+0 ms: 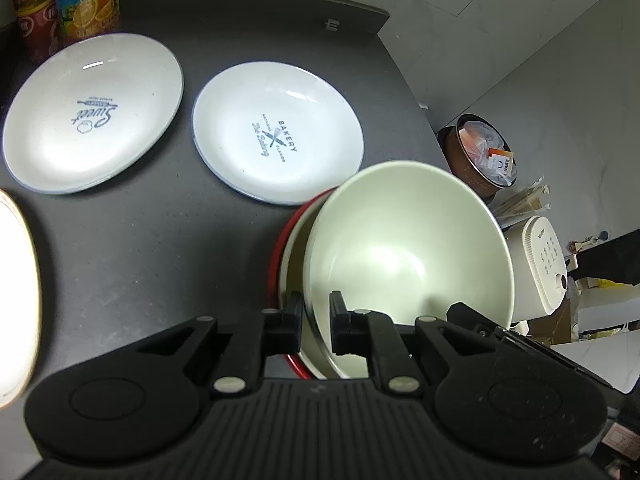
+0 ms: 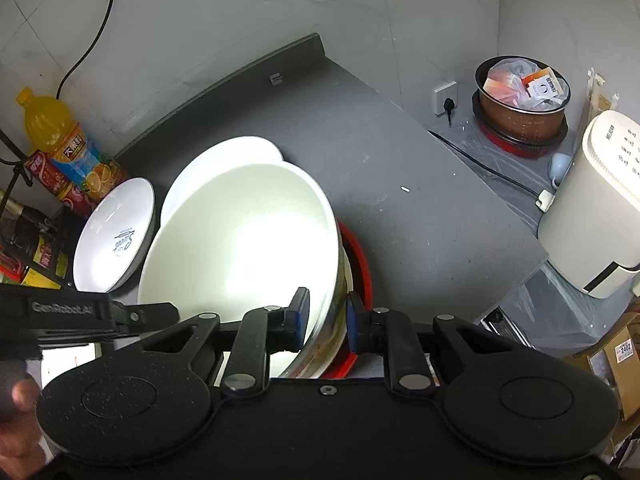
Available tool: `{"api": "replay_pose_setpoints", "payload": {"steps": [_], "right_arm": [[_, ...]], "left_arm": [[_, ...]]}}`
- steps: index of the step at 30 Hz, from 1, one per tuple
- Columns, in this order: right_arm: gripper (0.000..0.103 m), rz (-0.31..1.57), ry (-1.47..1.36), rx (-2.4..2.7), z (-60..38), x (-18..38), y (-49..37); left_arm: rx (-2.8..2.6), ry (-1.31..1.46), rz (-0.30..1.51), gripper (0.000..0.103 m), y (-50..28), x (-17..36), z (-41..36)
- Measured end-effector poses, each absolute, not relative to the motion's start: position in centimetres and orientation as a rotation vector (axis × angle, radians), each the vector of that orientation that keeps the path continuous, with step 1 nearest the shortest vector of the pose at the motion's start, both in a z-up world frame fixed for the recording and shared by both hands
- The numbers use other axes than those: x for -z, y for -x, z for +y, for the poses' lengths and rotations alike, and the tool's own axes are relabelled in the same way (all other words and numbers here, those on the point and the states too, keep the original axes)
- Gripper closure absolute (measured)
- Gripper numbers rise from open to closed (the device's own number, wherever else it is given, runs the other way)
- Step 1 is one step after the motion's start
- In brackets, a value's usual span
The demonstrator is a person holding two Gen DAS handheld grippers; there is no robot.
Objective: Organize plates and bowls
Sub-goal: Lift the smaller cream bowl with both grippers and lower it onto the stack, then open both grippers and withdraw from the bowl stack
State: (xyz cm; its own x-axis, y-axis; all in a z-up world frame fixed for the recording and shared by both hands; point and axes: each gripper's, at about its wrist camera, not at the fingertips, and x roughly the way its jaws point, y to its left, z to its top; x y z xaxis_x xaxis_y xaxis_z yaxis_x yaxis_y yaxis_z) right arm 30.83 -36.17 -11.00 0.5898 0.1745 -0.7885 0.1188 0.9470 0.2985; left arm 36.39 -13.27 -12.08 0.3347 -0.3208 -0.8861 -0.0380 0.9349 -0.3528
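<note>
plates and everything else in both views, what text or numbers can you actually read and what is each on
"BAKERY": on the right plate; the smaller words around it are too small.
"Sweet": on the left plate; the line above it is too small.
"GenRobot.AI": on the left gripper's body.
"2402": on the cardboard box sticker.
Juice bottle, red can and white appliance: print is unreadable.

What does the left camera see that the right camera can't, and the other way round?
Only the left wrist view shows the writing on the BAKERY plate, and the left gripper closed on the cream bowl's rim.

Only the right wrist view shows the whole orange juice bottle, the wall socket, and the right gripper closed on the same bowl's rim.

Both show the cream bowl, the red-rimmed bowl under it, the Sweet plate, the dark counter, and the white appliance.
</note>
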Motion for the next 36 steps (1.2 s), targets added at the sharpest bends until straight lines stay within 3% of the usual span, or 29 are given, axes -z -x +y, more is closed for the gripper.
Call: {"api": "replay_pose_setpoints", "payload": {"steps": [9,12,14,15,17,20,24,29,36], "right_arm": [[0.082,0.953,-0.318,-0.016,-35.8,10.6,-30.9],[0.069,0.937,-0.304,0.010,-35.7,10.0,-30.3],[0.050,0.925,-0.271,0.046,-35.5,9.4,-29.9],[0.050,0.913,-0.256,0.054,-35.4,9.2,-29.7],[0.049,0.896,-0.246,0.045,-35.0,8.7,-29.1],[0.043,0.878,-0.244,0.053,-34.6,8.4,-28.5],[0.044,0.882,-0.229,0.075,-34.3,9.1,-28.3],[0.062,0.918,-0.249,0.113,-33.9,10.1,-27.7],[0.061,0.882,-0.255,0.095,-31.9,9.1,-26.4]], "left_arm": [[0.145,0.348,1.205,0.089,-36.4,10.6,-11.1],[0.129,0.352,1.191,0.085,-35.8,10.4,-10.2],[0.124,0.336,1.163,0.072,-35.3,9.9,-9.8],[0.123,0.322,1.144,0.067,-34.9,9.7,-9.6],[0.104,0.307,1.118,0.047,-34.2,9.2,-9.1],[0.080,0.298,1.067,0.033,-32.9,8.5,-8.0],[0.072,0.308,1.039,0.026,-31.2,8.1,-6.3],[0.047,0.321,1.019,0.024,-28.8,8.0,-3.6],[-0.010,0.327,0.994,0.023,-25.7,7.9,0.4]]}}
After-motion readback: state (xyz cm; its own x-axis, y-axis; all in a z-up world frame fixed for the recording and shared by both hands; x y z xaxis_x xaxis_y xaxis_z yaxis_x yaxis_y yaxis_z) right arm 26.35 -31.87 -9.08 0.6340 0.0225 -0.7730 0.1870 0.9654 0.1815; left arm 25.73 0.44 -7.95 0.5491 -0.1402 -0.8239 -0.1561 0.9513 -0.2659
